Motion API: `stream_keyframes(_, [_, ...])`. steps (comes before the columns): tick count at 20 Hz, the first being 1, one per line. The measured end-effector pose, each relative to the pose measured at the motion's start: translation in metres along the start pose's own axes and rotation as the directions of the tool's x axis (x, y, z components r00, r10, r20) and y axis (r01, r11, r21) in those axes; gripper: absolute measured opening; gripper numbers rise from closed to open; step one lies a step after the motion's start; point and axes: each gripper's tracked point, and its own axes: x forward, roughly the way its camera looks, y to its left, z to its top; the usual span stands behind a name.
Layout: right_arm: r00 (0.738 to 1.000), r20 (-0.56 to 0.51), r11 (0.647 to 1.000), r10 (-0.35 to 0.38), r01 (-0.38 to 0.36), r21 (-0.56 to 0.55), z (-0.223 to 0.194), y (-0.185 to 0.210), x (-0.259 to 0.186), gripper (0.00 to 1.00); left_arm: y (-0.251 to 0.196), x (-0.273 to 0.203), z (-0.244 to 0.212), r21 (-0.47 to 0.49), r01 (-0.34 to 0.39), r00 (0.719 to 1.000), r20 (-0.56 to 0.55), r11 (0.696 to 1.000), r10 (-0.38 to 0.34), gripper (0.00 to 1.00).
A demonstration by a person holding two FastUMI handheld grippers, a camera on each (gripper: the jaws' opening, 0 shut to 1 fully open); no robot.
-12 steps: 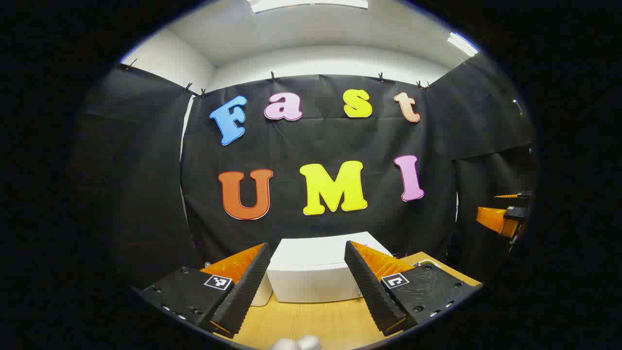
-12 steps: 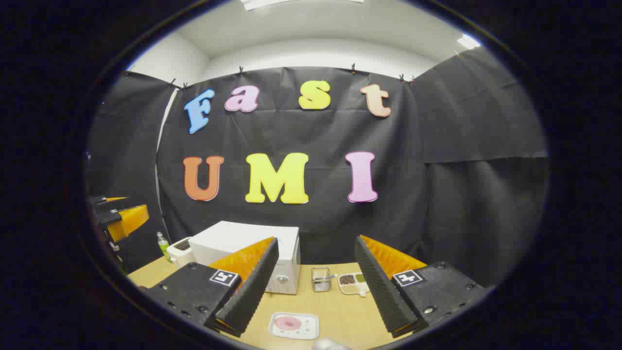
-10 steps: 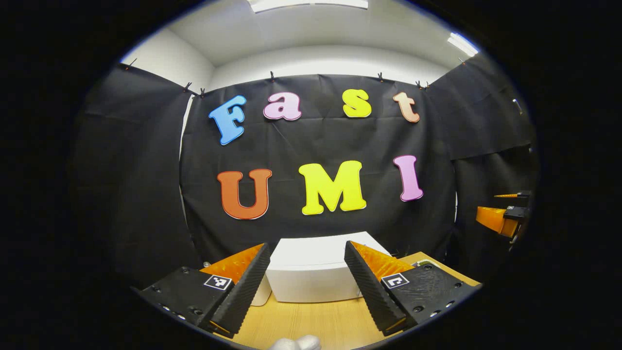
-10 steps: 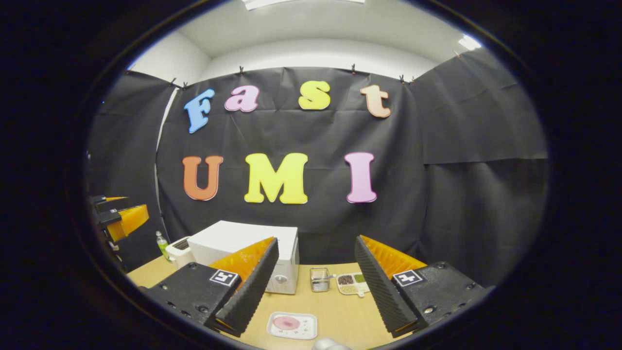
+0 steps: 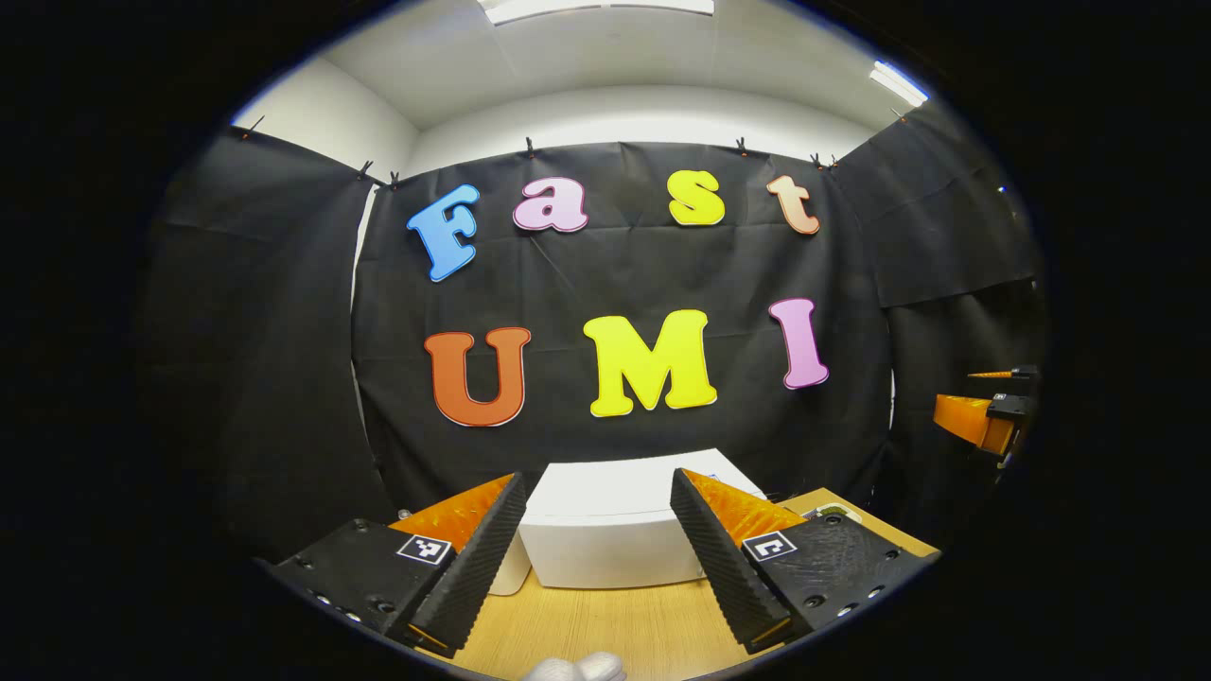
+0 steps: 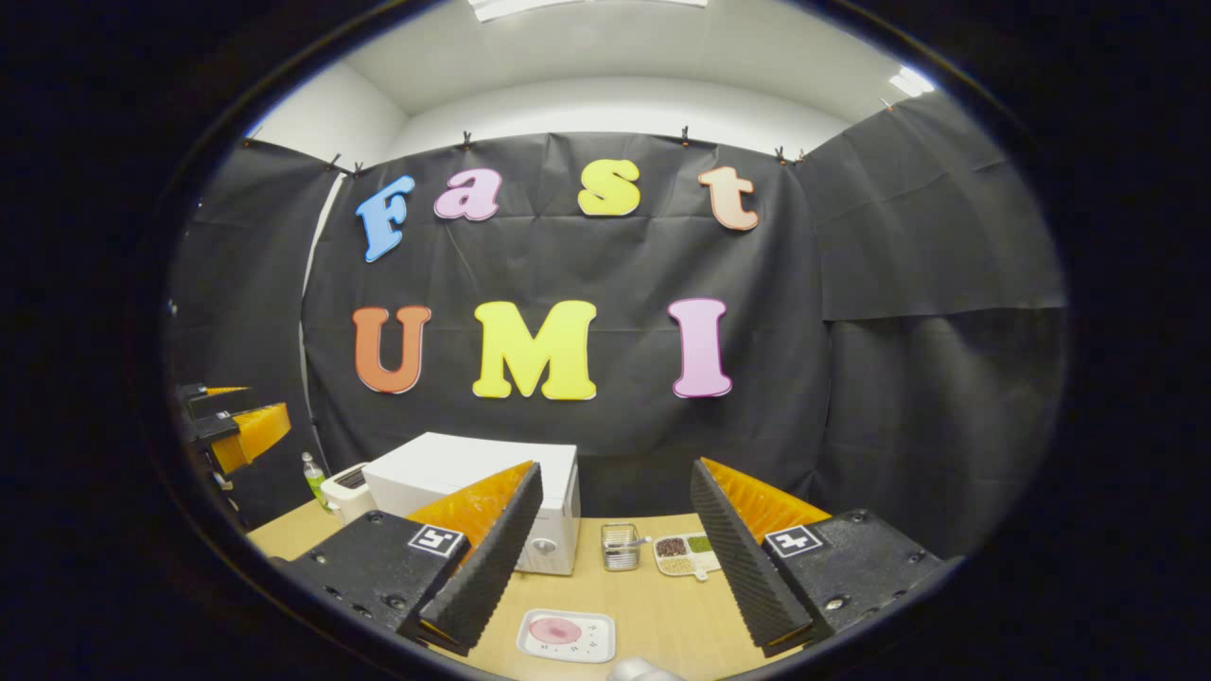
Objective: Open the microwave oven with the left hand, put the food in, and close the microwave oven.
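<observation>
A white microwave oven [image 5: 605, 530] stands on the wooden table straight ahead in the left gripper view, its door closed as far as I can tell. My left gripper [image 5: 598, 553] hangs open in front of it, holding nothing. In the right gripper view the microwave oven [image 6: 473, 473] sits at the left, and the food is a pink round item on a white tray [image 6: 566, 636] near the table's front. My right gripper [image 6: 610, 558] is open above that tray, holding nothing. Each gripper shows far off in the other's view: right gripper [image 5: 984, 416], left gripper [image 6: 232, 426].
A small wire basket [image 6: 620, 547] and a divided dish of grains [image 6: 689, 554] stand right of the microwave. A white toaster-like appliance [image 6: 345, 487] and a green bottle [image 6: 314, 476] are to its left. Bare wooden table [image 5: 605, 629] lies before the microwave.
Both views have shifted only slightly; the right gripper view drifted a little, so the tray and microwave sit slightly further left. Both grippers stay open.
</observation>
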Motion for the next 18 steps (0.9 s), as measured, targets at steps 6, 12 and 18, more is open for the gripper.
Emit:
stream_keyframes(6, [1.000, -0.004, 1.000, 0.003, -0.003, -0.017, 0.000, -0.006, 0.011, 1.00, -0.012, 0.024, -0.029, 0.010, 0.002, 1.000, -0.022, 1.000, -0.002, 0.95])
stream_keyframes(12, [1.000, 0.001, 1.000, 0.002, -0.002, -0.010, 0.011, -0.029, 0.022, 0.94, -0.072, 0.067, -0.091, -0.034, 0.077, 0.997, -0.007, 0.996, -0.077, 0.96])
stream_keyframes(18, [0.999, -0.026, 0.996, -0.026, 0.024, -0.083, 0.012, -0.060, 0.033, 0.94, -0.142, 0.120, -0.176, -0.074, 0.122, 0.984, -0.122, 0.990, -0.131, 0.96])
